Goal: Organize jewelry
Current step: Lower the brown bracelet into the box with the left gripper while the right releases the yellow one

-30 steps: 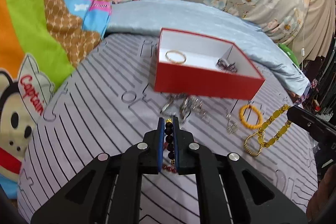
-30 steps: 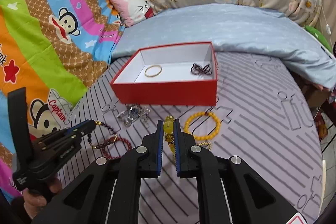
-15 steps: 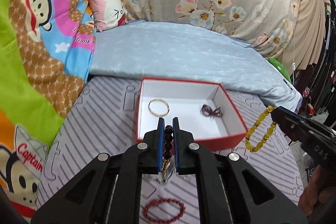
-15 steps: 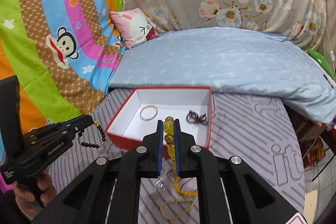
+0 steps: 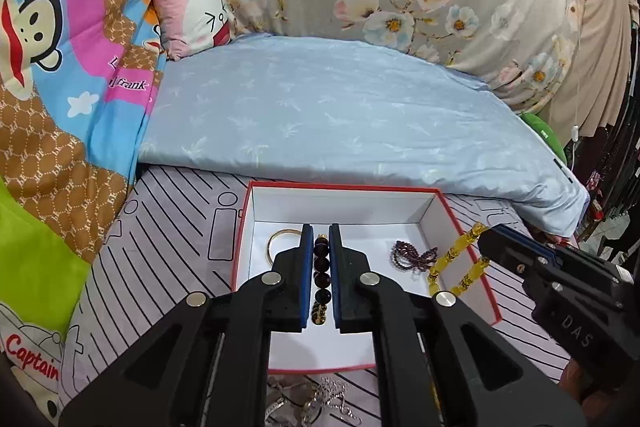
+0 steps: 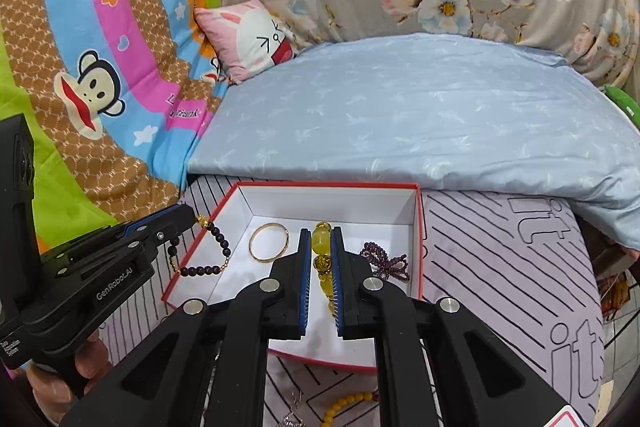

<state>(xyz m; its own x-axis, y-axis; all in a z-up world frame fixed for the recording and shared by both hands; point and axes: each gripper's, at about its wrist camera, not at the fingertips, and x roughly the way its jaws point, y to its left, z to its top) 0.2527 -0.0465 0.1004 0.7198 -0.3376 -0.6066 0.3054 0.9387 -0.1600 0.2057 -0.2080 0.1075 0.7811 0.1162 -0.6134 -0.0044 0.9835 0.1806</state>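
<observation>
A red box (image 5: 487,291) with a white inside (image 6: 419,227) lies on the striped sheet. In it are a gold bangle (image 6: 268,241) and a purple bead bracelet (image 6: 384,261). My left gripper (image 5: 320,239) is shut on a dark bead bracelet (image 5: 321,273) and holds it over the box's left part; it also shows in the right wrist view (image 6: 188,217) with the dark bead bracelet (image 6: 208,259) hanging from it. My right gripper (image 6: 321,239) is shut on a yellow bead bracelet (image 6: 322,259) over the box; it also shows in the left wrist view (image 5: 486,241) with the yellow bead bracelet (image 5: 456,265) dangling.
Silver jewelry (image 5: 320,403) lies on the sheet in front of the box. An orange bead bracelet (image 6: 344,407) lies there too. A light blue quilt (image 5: 340,115) lies behind the box, with a pink pillow (image 5: 192,11) and a cartoon blanket (image 5: 60,67) at the left.
Both grippers have lifted their bracelets off the sheet and moved forward over the red box. The box now sits closer and lower in both views.
</observation>
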